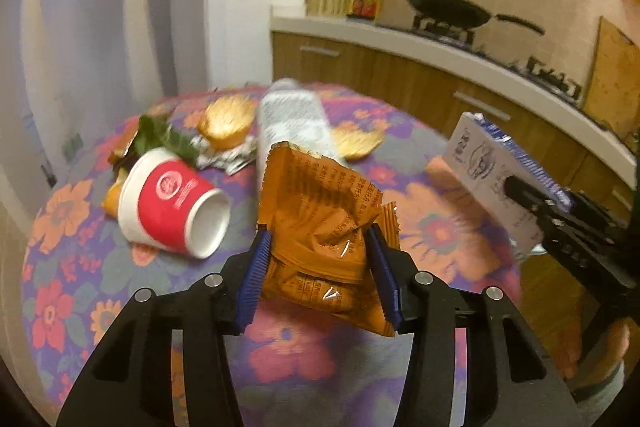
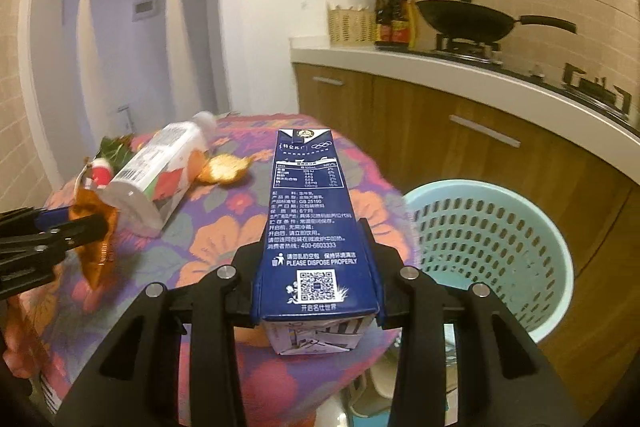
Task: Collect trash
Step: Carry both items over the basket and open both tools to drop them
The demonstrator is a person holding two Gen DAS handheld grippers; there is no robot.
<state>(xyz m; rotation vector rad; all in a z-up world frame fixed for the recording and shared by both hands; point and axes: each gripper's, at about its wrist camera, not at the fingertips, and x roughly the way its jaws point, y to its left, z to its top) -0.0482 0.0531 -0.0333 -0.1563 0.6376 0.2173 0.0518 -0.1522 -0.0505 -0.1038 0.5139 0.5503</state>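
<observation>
I am at carry step. Basket [image 2: 492,247] waits beside table [image 2: 224,235], to its right. R gripper [image 2: 316,287] clamps blue carton [image 2: 312,219]; L gripper [image 1: 320,267] pinches orange wrapper [image 1: 320,227]. Next, I think: swing both over basket, release.

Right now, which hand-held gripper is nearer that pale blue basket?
Right. The right hand-held gripper, clamping the milk carton, is beside the basket; the left hand-held gripper is across the table.

Dim, warm indoor light, slight motion blur, strong fisheye bending at edges.
</observation>
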